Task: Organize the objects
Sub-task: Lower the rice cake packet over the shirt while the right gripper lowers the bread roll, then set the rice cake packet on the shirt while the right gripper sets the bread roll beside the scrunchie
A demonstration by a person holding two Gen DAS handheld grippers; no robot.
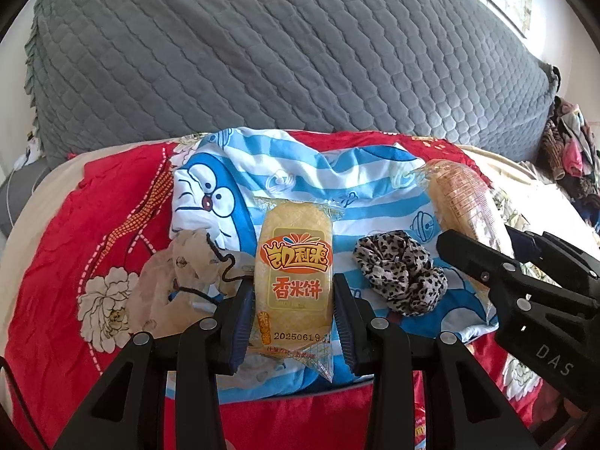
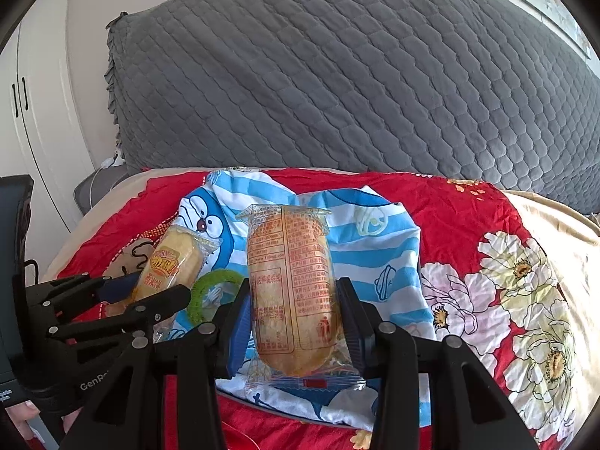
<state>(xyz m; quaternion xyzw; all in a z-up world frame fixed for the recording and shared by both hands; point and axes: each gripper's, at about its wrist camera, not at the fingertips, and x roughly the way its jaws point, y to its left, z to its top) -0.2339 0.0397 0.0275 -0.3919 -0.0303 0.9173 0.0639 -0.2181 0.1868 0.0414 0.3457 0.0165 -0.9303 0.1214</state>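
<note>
My left gripper is shut on a yellow rice cracker packet, held label side up over a blue striped cartoon cloth. My right gripper is shut on a second rice cracker packet, its printed back facing me. Each gripper shows in the other view: the right gripper with its packet, and the left gripper with its packet. A leopard scrunchie lies on the cloth between them. A green ring scrunchie lies there too.
A beige pouch with a black cord lies left of the cloth. The cloth rests on a red floral bedsheet. A grey quilted cushion rises behind. A heap of clothes sits far right and a white wardrobe far left.
</note>
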